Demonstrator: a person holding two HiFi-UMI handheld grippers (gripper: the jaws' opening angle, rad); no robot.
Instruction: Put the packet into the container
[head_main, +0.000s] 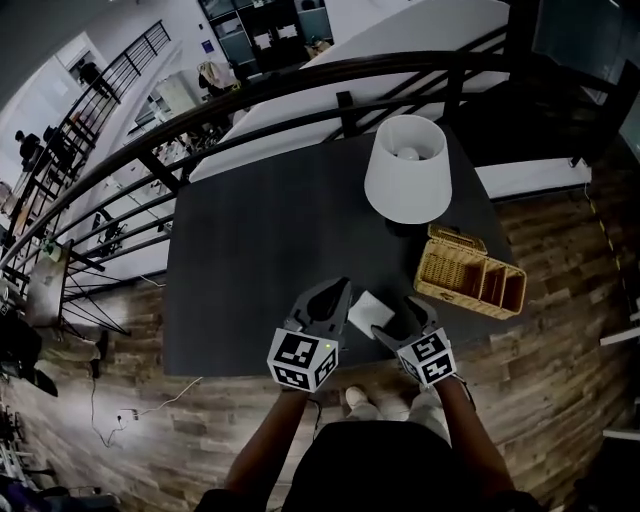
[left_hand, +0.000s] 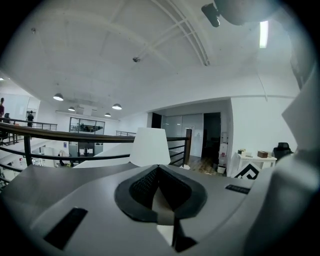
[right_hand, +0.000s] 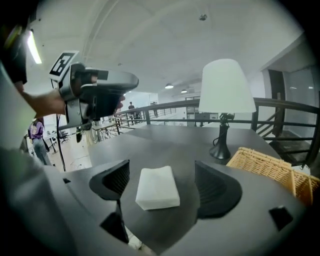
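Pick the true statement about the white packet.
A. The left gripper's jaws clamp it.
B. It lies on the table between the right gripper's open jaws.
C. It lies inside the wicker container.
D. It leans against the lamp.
B: the right gripper view shows the packet flat on the dark table, the jaws of the right gripper apart on either side, clear of it.

We hold a gripper in each hand, our forearms (head_main: 262, 440) reaching forward, the two tools close together side by side. Our left gripper (head_main: 343, 288) points nearly level, its jaws closed together with the tips meeting. Our right gripper (head_main: 396, 318) sits lower and tilts downward, its jaws standing wide apart, gripping nothing.
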